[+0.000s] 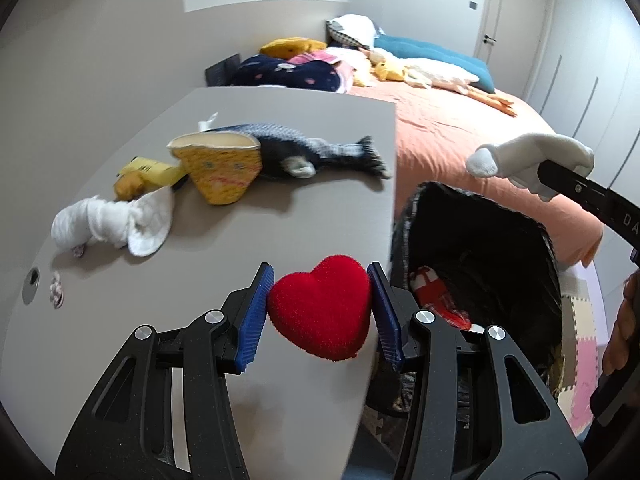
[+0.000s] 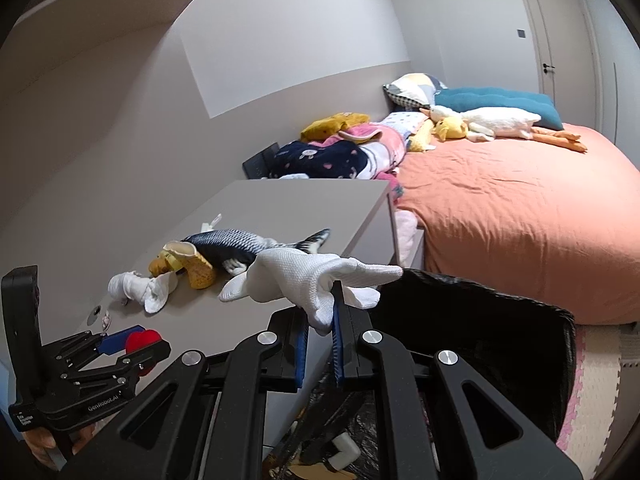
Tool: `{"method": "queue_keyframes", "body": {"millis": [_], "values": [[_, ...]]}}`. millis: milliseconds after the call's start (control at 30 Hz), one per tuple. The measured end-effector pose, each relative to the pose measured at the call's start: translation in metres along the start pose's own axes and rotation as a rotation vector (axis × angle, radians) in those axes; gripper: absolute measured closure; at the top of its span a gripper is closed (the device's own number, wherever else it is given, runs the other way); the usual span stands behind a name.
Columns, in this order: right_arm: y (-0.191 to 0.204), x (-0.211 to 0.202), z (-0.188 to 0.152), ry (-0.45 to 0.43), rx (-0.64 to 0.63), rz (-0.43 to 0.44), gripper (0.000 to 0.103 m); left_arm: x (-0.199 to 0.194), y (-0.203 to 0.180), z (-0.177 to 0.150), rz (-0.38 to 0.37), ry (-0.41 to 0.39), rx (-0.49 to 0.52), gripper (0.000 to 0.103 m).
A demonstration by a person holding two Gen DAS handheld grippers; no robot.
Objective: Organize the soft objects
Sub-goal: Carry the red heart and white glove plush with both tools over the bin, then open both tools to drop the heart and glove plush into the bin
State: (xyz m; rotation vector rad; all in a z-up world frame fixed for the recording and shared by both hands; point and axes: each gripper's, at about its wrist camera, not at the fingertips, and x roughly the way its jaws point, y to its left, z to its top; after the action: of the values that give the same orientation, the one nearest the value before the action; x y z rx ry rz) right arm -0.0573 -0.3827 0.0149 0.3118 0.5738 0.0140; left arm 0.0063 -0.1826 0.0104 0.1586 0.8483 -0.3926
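My left gripper (image 1: 320, 280) is shut on a red plush heart (image 1: 322, 306), held over the right edge of the grey table (image 1: 280, 128). My right gripper (image 2: 320, 312) is shut on a white plush toy (image 2: 304, 276), which hangs above the rim of a black bin (image 2: 480, 320). The same white plush toy (image 1: 532, 156) shows above the black bin (image 1: 480, 248) in the left wrist view. On the table lie a yellow cheese-shaped plush (image 1: 218, 170), a grey-blue fish plush (image 1: 316, 148), a small yellow toy (image 1: 140, 174) and a white bundled cloth toy (image 1: 112, 224).
The bin holds a red and white item (image 1: 436, 292). A bed with an orange cover (image 2: 520, 208) stands beyond the table, piled with pillows, blankets and a plush duck (image 2: 480, 124). A foam puzzle mat (image 2: 592, 392) covers the floor. A closed door (image 2: 560, 40) is at far right.
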Motion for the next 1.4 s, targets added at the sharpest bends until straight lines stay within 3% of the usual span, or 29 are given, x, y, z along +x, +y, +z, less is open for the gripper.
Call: {"method": "queue_keyframes", "body": {"millis": [533,900,1300,1333,1367,1400], "values": [[-0.054,-0.032,-0.008,-0.027,0.059,-0.108,0.091,0.008,-0.067,0.008,-0.073,0.007,0.093,0.055],[-0.097,-0.048,-0.015,-0.020,0.116,-0.190,0.091,0.021,-0.117,0.012,-0.139,0.025,0.155,0.055],[-0.121,-0.050,-0.016,0.023,0.132,-0.263,0.091,0.038,-0.146,0.012,-0.185,0.063,0.191,0.055],[-0.122,-0.047,-0.016,0.047,0.124,-0.273,0.086,0.039,-0.147,0.012,-0.187,0.069,0.194,0.054],[-0.122,-0.043,-0.016,0.069,0.123,-0.285,0.062,0.041,-0.148,0.012,-0.190,0.084,0.199,0.047],[-0.123,-0.042,-0.016,0.076,0.129,-0.295,0.045,0.046,-0.150,0.012,-0.191,0.115,0.209,0.017]]}}
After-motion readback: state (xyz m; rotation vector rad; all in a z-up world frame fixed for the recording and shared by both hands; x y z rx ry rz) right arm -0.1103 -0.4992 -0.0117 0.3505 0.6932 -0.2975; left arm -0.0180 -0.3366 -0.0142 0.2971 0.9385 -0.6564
